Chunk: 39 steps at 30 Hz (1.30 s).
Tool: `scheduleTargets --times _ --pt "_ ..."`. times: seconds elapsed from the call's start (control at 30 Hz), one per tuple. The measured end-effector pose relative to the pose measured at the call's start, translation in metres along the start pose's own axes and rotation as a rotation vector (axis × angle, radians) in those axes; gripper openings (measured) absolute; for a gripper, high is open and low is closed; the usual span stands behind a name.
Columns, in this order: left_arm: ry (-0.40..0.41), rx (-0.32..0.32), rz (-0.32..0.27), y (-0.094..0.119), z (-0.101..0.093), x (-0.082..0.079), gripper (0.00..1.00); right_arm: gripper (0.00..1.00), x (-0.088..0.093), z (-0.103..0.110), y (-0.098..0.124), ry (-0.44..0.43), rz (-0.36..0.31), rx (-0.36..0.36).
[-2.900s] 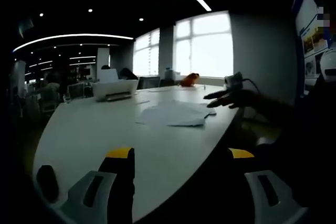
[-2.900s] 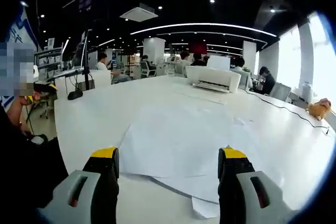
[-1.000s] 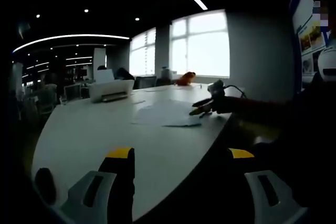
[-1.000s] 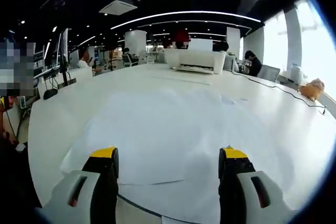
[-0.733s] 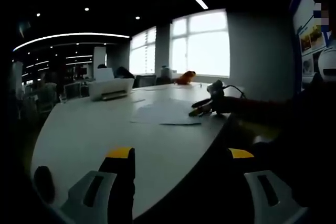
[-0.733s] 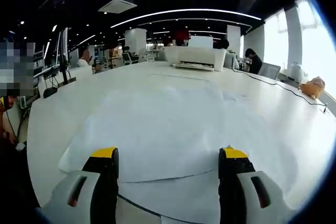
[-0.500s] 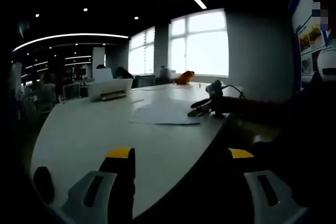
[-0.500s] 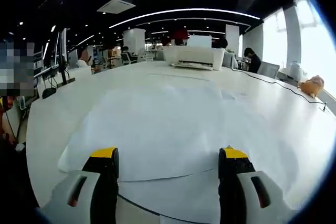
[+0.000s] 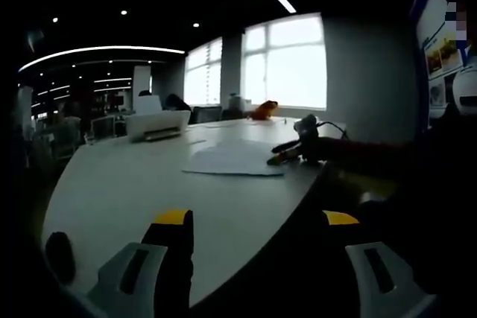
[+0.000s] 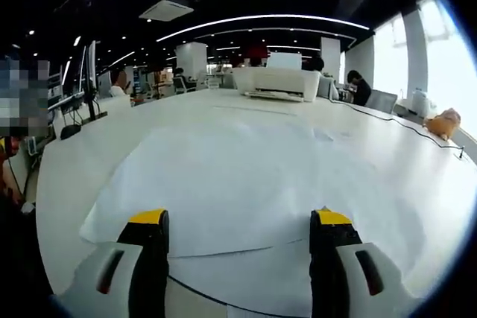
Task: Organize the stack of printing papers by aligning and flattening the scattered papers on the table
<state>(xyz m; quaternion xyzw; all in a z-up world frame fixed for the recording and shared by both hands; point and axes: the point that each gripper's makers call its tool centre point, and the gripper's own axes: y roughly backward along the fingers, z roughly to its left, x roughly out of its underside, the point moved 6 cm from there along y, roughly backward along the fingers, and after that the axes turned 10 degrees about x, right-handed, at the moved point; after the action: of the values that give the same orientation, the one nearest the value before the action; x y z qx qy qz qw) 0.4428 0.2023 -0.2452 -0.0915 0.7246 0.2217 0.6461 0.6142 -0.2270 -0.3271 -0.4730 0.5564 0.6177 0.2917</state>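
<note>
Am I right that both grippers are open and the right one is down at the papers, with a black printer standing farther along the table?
Not quite: the printer is white, as the right gripper view shows. The rest holds: the left gripper and the right gripper are open, and the right one is down at the papers on the table.
</note>
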Motion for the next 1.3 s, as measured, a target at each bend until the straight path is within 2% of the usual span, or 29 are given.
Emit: scheduleTargets --times 0.3,0.37,0.47,0.57,0.8,0.9,1.03,1.1,1.23,1.3 --pt "0.007 -0.006 -0.003 0.002 0.002 0.003 0.71 0.68 0.000 0.002 -0.003 0.005 -0.007 -0.012" --pt "0.009 -0.005 0.000 0.001 0.002 0.004 0.71 0.59 -0.001 0.003 -0.002 0.009 -0.012 -0.016" --pt "0.011 -0.002 -0.002 0.000 0.001 0.004 0.71 0.55 -0.001 0.004 -0.002 0.006 -0.013 -0.011" --pt "0.013 0.003 0.002 -0.001 0.000 0.006 0.71 0.38 -0.001 0.006 0.000 0.013 -0.018 -0.030" --pt "0.020 0.004 0.004 -0.002 0.000 0.009 0.70 0.31 -0.002 0.011 0.003 0.019 -0.017 -0.038" --pt "0.020 0.009 0.007 -0.003 0.000 0.010 0.70 0.24 -0.002 0.014 0.005 0.028 -0.016 -0.046" --pt "0.028 0.008 0.012 -0.004 0.001 0.013 0.70 0.10 -0.002 0.016 0.008 0.041 -0.010 -0.047" --pt "0.030 0.005 0.012 -0.004 0.001 0.013 0.70 0.08 -0.002 0.016 0.010 0.027 -0.006 -0.055" --pt "0.034 0.002 0.007 -0.004 0.002 0.013 0.70 0.01 -0.007 0.018 0.018 -0.004 -0.027 -0.080" --pt "0.037 0.001 0.008 -0.005 0.003 0.014 0.70 0.01 -0.013 0.021 0.023 -0.011 -0.061 -0.087"
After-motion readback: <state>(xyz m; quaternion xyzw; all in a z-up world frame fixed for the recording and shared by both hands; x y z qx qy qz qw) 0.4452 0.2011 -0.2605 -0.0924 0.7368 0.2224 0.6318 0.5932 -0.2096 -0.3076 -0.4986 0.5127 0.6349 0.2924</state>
